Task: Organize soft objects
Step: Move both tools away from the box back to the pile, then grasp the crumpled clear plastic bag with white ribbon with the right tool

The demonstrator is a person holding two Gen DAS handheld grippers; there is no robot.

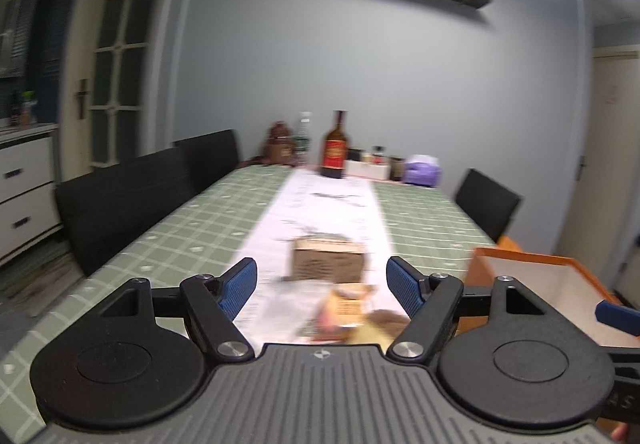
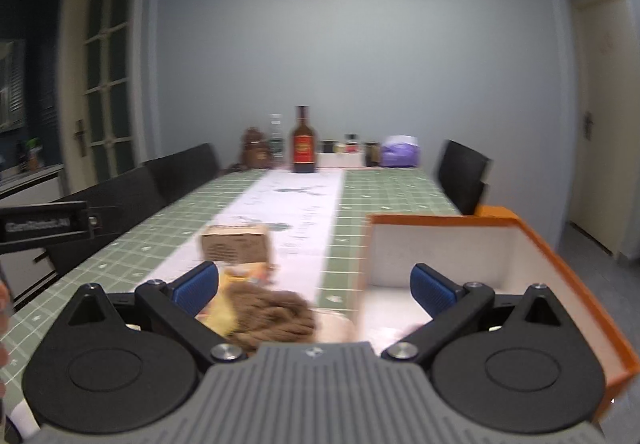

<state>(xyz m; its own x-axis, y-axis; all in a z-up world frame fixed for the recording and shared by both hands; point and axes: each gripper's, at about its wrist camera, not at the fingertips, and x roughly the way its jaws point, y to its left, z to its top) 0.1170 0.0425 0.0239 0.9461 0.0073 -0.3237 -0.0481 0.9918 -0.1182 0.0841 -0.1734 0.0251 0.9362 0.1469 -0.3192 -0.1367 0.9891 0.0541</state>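
Both tools — left tool [image 1: 322, 286] and right tool [image 2: 314, 290] — were spread, empty. The brown knitted soft bundle [image 2: 274, 318] lay on the worktop [image 2: 160, 240] beside the orange-rimmed white box [image 2: 536, 240]; a hasty grab risked snagging the crinkly packet [image 1: 340, 304] underneath.

Checked table [image 2: 400, 196], white runner [image 2: 296, 212], box [image 2: 560, 260]

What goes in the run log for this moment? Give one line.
left gripper: open, empty | right gripper: open, empty | brown soft toy: on table | orange box: open
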